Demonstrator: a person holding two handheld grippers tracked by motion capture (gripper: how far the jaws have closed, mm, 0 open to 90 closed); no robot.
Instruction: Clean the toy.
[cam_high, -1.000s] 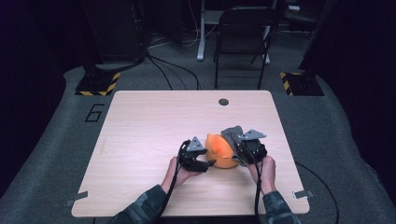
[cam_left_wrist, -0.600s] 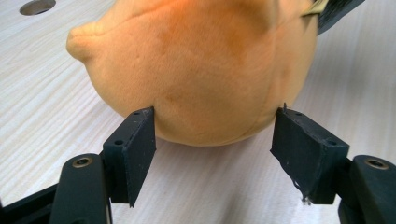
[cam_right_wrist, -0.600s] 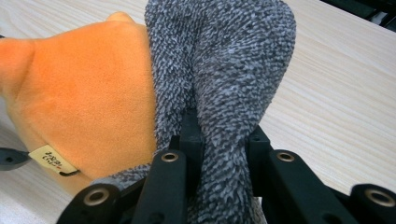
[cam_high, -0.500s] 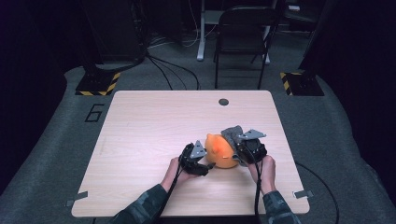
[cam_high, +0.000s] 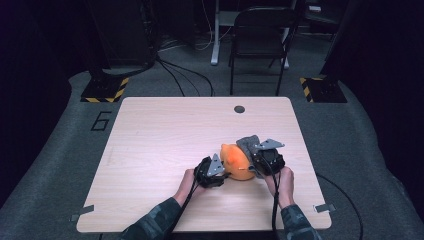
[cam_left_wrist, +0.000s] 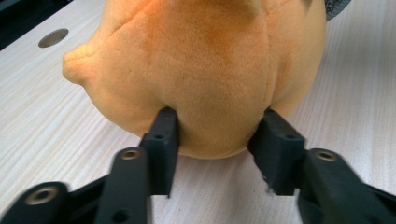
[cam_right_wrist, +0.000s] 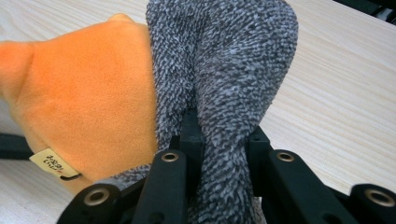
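An orange plush toy lies on the wooden table, near its front right. A grey knitted cloth covers the toy's right side. My left gripper reaches in from the left. Its jaws have just been closing, and in the left gripper view my left gripper pinches the plush toy by its lower bulge, the pads pressing into it. My right gripper holds the toy's right side. In the right gripper view my right gripper is shut on a fold of the grey cloth, beside the orange plush toy.
A round cable hole sits near the table's far edge. Behind the table stand a folding chair and yellow-black striped bases on the grey floor. A small sewn tag hangs from the toy.
My left gripper's jaws have closed onto the orange plush toy after standing wider beside it. The right gripper and the grey cloth have not moved.
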